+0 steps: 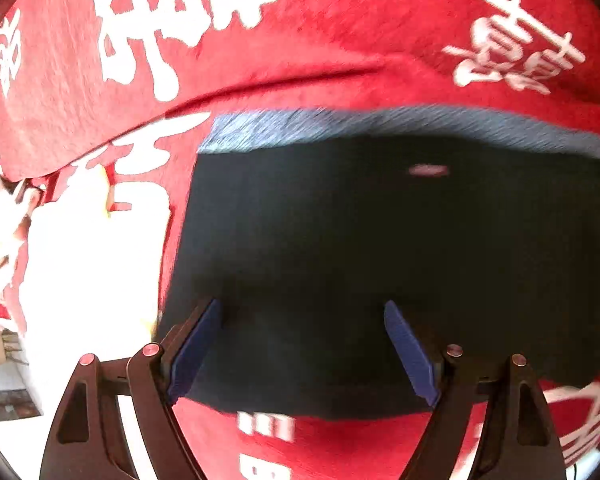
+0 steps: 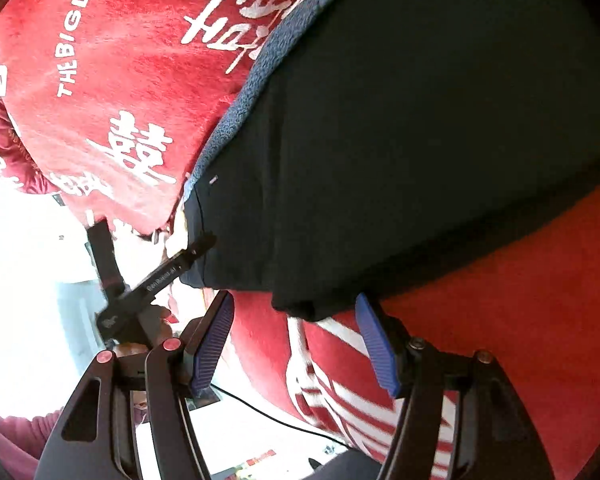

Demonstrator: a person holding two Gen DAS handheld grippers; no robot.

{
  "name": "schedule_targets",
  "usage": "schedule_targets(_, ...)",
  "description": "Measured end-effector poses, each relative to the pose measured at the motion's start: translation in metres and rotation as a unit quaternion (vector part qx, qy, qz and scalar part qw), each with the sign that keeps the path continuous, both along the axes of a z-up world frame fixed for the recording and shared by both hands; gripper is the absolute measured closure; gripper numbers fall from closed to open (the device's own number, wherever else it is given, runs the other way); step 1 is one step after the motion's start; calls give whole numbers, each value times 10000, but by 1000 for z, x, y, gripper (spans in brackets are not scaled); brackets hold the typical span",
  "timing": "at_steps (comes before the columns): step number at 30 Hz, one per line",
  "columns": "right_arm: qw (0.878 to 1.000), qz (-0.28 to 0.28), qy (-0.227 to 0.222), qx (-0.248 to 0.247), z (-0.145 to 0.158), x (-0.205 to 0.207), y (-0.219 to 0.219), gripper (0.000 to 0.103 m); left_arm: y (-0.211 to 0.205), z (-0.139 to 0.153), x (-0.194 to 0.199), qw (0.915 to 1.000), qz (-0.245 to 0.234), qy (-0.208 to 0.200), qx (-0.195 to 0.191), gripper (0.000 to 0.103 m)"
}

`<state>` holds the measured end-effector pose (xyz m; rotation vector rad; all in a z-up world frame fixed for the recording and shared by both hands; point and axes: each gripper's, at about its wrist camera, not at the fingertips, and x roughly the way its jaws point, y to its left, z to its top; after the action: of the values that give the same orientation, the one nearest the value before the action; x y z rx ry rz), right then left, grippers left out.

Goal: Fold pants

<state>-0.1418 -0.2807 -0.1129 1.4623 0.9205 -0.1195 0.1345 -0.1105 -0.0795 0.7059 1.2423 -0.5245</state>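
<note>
Dark pants (image 1: pixel 380 260) lay folded on the red blanket (image 1: pixel 320 40). Left gripper (image 1: pixel 302 344) and right gripper (image 2: pixel 296 336) were held wide open, empty. Judgement: corners should be gripped evenly and layers kept aligned.

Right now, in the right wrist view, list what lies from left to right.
Left claw → red blanket → blue fleece edge → dark pants.

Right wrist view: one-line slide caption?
Open right gripper hovers at the corner of dark folded pants on a red printed blanket.
</note>
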Motion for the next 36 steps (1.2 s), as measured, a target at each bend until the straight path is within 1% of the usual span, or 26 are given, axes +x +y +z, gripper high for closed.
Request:
schedule_targets(1, 10000, -42, -9, -37, -2, 6, 3, 36, 8, -3, 6, 9998, 39, 82, -187, 7)
schedule_targets(2, 9999, -90, -41, -71, -3, 7, 5, 36, 12, -5, 9, 9995, 97, 149, -259, 5)
schedule_targets(4, 9998, -118, -97, -130, -4, 10, 5, 36, 16, -9, 19, 9978, 217, 436, -443, 3)
schedule_targets(6, 9997, -65, -139, -170, 0, 7, -1, 36, 22, -13, 24, 9964, 308, 564, -550, 0)
schedule_targets(8, 9997, -123, -174, -112, 1, 2, -5, 36, 24, -15, 26, 9960, 248, 595, -611, 0)
schedule_targets(12, 9995, -261, -168, 91, -5, 5, -12, 36, 26, -17, 27, 9961, 191, 605, -613, 0)
schedule_targets(14, 9985, -442, -164, 283, -10, 5, -15, 36, 25, -17, 27, 9965, 150, 584, -579, 0)
schedule_targets(15, 9975, -560, -188, 392, -13, 4, -17, 53, 26, -16, 27, 9968, 129, 562, -546, 0)
schedule_targets(16, 9971, -647, -106, 385, -15, 4, -20, 91, 26, -14, 25, 9976, 53, 499, -480, 0)
schedule_targets(17, 9977, -604, 130, 289, -16, 6, -22, 94, 19, -12, 24, 9982, -47, 431, -418, 0)
schedule_targets(18, 9976, -609, 182, 262, -14, 6, -24, 94, 18, -10, 22, 9986, -167, 342, -357, 0)
schedule_targets(20, 9970, -716, -305, 35, 14, 5, -25, 94, 17, -9, 23, 9984, -335, 301, -350, 0)
schedule_targets(21, 9964, -622, -510, -257, 35, 5, -24, 94, 19, -10, 23, 9982, -358, 319, -371, 0)
schedule_targets(23, 9960, -467, -577, -495, 51, 5, -17, 95, 25, -15, 26, 9976, -362, 400, -441, 0)
schedule_targets(24, 9966, -372, -491, -550, 49, 5, -11, 95, 28, -16, 27, 9972, -343, 434, -495, 0)
schedule_targets(25, 9976, -268, -272, -583, 40, 5, -7, 94, 29, -16, 27, 9971, -323, 460, -516, 0)
schedule_targets(27, 9979, -191, 194, -584, 15, 0, -1, 94, 29, -14, 25, 9977, -307, 426, -436, 0)
schedule_targets(28, 9964, -110, 550, -633, 1, -4, 1, 95, 30, -11, 24, 9981, -310, 392, -350, 0)
schedule_targets(29, 9976, -259, 434, -471, -6, -11, 1, 95, 31, -7, 21, 9985, -311, 370, -273, 0)
schedule_targets(30, 9979, -424, 391, -282, -6, -19, 0, 91, 31, -1, 16, 9988, -314, 333, -193, 0)
schedule_targets(31, 9977, -395, 519, -159, -1, -24, -2, 84, 30, 6, 12, 9990, -306, 280, -158, 0)
schedule_targets(32, 9973, -312, 630, -198, 4, -27, -3, 82, 28, 16, 6, 9992, -304, 205, -179, 0)
schedule_targets(33, 9968, -166, 708, -328, 16, -31, -6, 79, 25, 26, -2, 9991, -321, 141, -233, 0)
schedule_targets(35, 9953, 30, 666, -703, 40, -36, -14, 75, 13, 42, -17, 9983, -443, 56, -366, 0)
schedule_targets(36, 9930, 121, 648, -977, 53, -37, -20, 68, 7, 48, -24, 9976, -489, 57, -481, 0)
